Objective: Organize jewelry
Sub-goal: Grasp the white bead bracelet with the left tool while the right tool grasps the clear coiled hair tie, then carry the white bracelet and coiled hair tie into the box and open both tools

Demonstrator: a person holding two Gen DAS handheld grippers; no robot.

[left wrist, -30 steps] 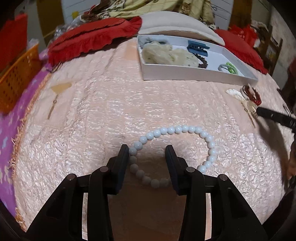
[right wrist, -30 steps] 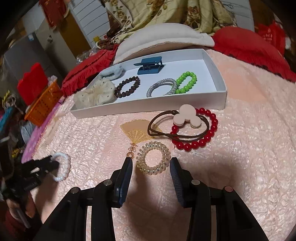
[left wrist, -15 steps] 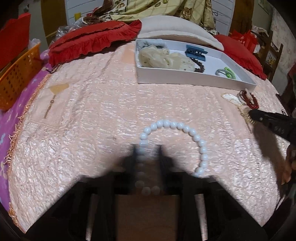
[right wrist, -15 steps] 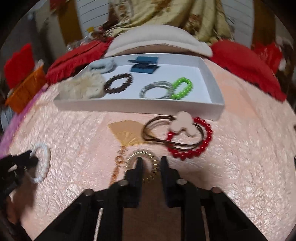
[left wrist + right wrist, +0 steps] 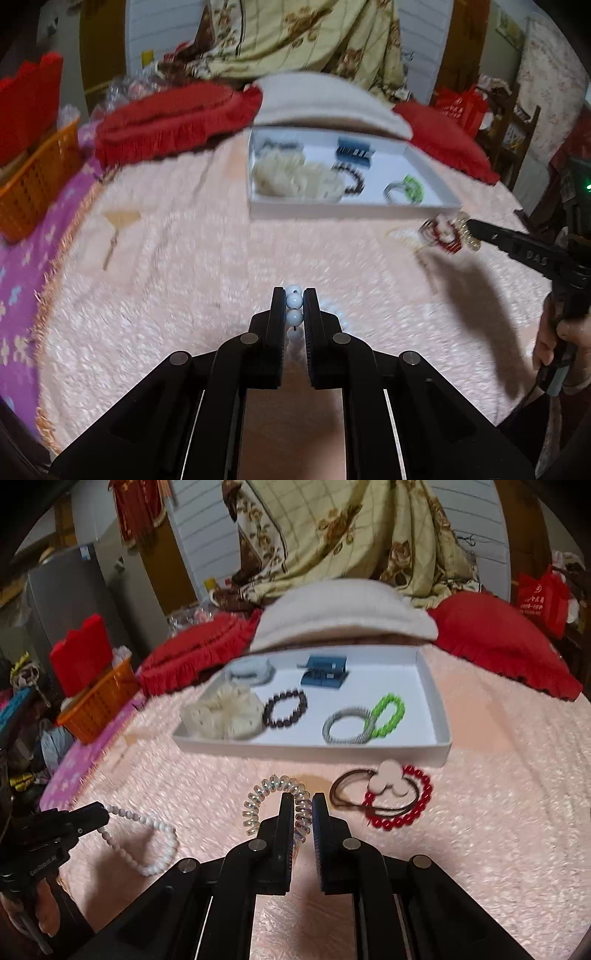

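Left gripper point(image 5: 294, 301): fingers pinching white bead bracelet point(image 5: 147, 834).
Right gripper point(image 5: 303, 805): fingers clamping spiral hair tie point(image 5: 275, 794).
White tray point(image 5: 441, 716): straight ahead, upper centre.

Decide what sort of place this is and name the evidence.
Probably a bedroom: the work surface is a bed with a pink quilted bedspread, red pillows lie at its head, and a crumpled floral blanket is heaped behind them.
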